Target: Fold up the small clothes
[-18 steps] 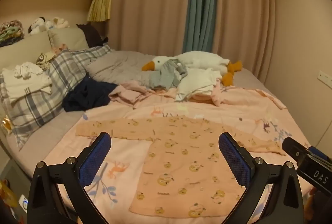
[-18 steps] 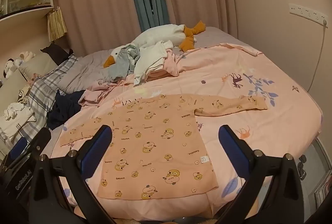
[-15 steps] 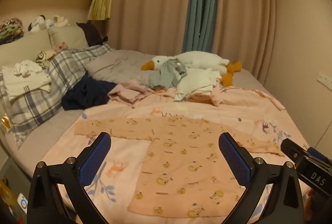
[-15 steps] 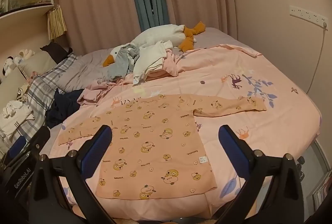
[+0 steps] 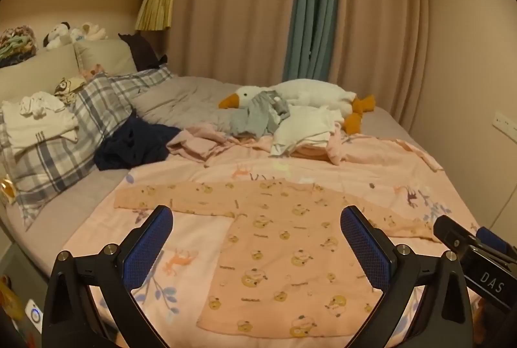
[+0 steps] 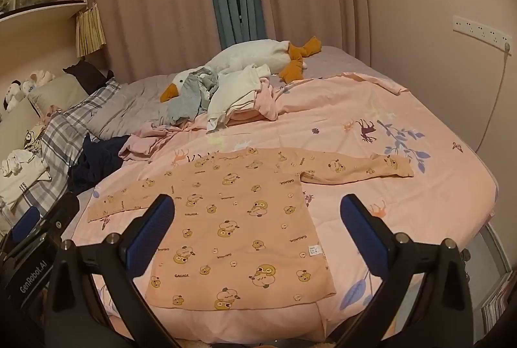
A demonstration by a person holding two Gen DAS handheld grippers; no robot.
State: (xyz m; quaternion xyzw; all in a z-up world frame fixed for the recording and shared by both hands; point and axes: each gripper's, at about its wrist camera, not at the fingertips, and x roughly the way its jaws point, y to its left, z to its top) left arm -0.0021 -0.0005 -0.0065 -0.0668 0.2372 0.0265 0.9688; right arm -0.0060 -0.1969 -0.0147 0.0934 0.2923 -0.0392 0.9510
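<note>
A small orange shirt (image 6: 239, 219) printed with ducks lies flat on the pink bedspread (image 6: 404, 202) at the near end of the bed, both sleeves spread out to the sides. The left gripper (image 5: 257, 246) and right gripper (image 6: 257, 233) hang above it, jaws wide open, holding nothing. A heap of clothes (image 5: 290, 125) sits farther back against a plush goose (image 6: 252, 57).
</note>
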